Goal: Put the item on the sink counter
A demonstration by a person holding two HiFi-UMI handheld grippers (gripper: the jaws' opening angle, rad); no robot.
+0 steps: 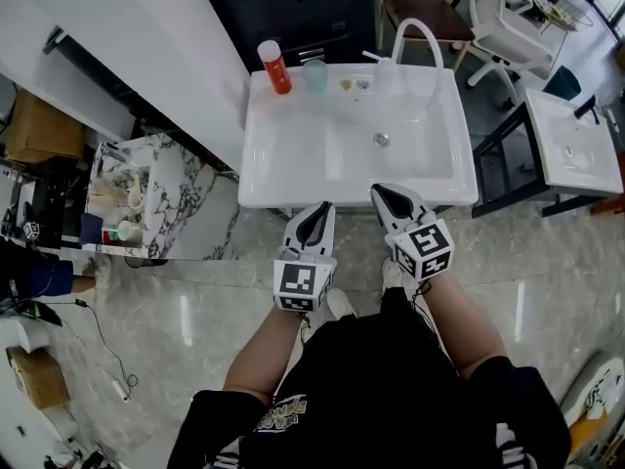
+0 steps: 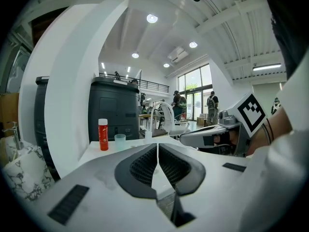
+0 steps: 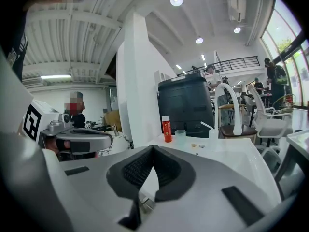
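A white sink [image 1: 264, 169] stands in front of me. A red bottle with a white cap [image 1: 274, 66] stands on its back left counter, with a clear cup [image 1: 314, 74] beside it. Both show again in the left gripper view, bottle [image 2: 103, 134] and cup [image 2: 119, 141], and in the right gripper view, bottle [image 3: 166, 128] and cup [image 3: 180, 137]. My left gripper [image 1: 321, 208] hovers at the sink's front edge, shut and empty [image 2: 158, 144]. Just to its right, my right gripper [image 1: 380, 192] is also shut with nothing in it [image 3: 153, 147].
A curved white faucet [image 1: 420, 37] and a small pump dispenser [image 1: 384, 71] sit at the sink's back. A marble-patterned side table [image 1: 161, 203] stands left, a white wall [image 1: 146, 37] behind it, a second sink [image 1: 576, 149] right, a black cabinet [image 1: 293, 8] behind.
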